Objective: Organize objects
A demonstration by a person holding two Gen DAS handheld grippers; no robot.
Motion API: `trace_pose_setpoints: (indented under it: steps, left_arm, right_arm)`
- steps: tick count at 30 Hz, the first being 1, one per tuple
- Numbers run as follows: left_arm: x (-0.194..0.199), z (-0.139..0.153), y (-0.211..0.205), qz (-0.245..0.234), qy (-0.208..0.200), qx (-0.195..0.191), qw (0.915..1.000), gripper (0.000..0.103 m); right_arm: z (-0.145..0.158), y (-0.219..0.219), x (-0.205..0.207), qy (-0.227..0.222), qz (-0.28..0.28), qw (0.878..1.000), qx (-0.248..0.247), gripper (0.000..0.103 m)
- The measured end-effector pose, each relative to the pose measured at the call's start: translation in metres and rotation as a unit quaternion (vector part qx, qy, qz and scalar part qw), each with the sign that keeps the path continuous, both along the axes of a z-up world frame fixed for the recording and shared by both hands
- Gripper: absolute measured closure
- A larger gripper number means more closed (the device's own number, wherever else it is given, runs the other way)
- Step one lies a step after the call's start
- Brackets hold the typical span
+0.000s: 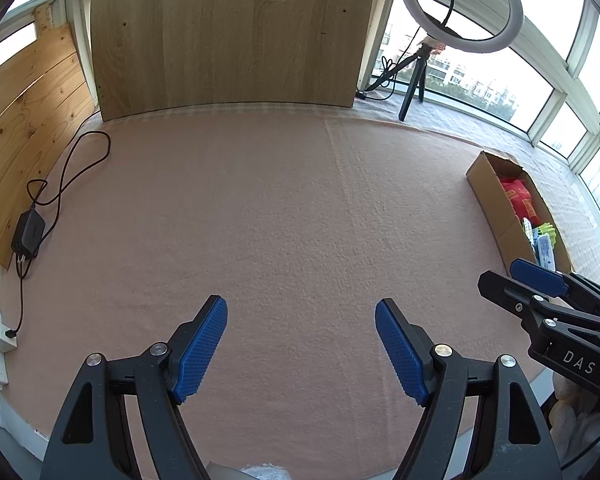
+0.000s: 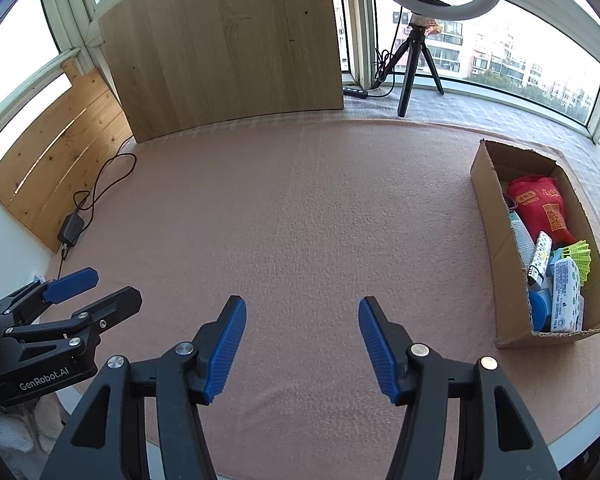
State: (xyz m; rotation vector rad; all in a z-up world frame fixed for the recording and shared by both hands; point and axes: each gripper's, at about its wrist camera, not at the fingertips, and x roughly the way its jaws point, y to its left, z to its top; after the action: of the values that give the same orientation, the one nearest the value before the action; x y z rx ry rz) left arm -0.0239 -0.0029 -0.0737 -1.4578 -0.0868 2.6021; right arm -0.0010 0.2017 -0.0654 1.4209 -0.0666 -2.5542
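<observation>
Both grippers are held spread and empty above the table (image 2: 300, 208), w/ nothing between the blue pads: left gripper (image 1: 301, 344), right gripper (image 2: 302, 344). The task's things are already packed in the cardboard box (image 2: 496, 248) at the right side of the table: a red bag (image 2: 544, 208), a patterned tube (image 2: 540, 256), a yellow-green shuttlecock (image 2: 578, 258), a wipes pack (image 2: 566, 296), a blue tub (image 2: 540, 306). No loose item is seen on the pink cloth, so the job is judged approx. done.

Risks from here:
- The box could be shoved or tipped if its near wall is caught by the right gripper during a reach; the contents are packed tight, esp. at the near end.
- The shuttlecock feathers could be crushed if pinched hard.
- The charger cable (image 2: 100, 188) at the left edge could be snagged by the left gripper.
</observation>
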Motion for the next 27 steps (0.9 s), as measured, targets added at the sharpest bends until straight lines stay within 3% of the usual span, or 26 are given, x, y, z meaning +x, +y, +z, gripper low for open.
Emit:
trace_pose_setpoints:
  steps: [27]
  left_arm:
    - [-0.0032, 0.0013, 0.0019, 0.0, -0.001, -0.002, 1.0, 0.023]
  right_arm:
    - [-0.0066, 0.0039, -0.0052, -0.012, 0.006, 1.0, 0.0, 0.048]
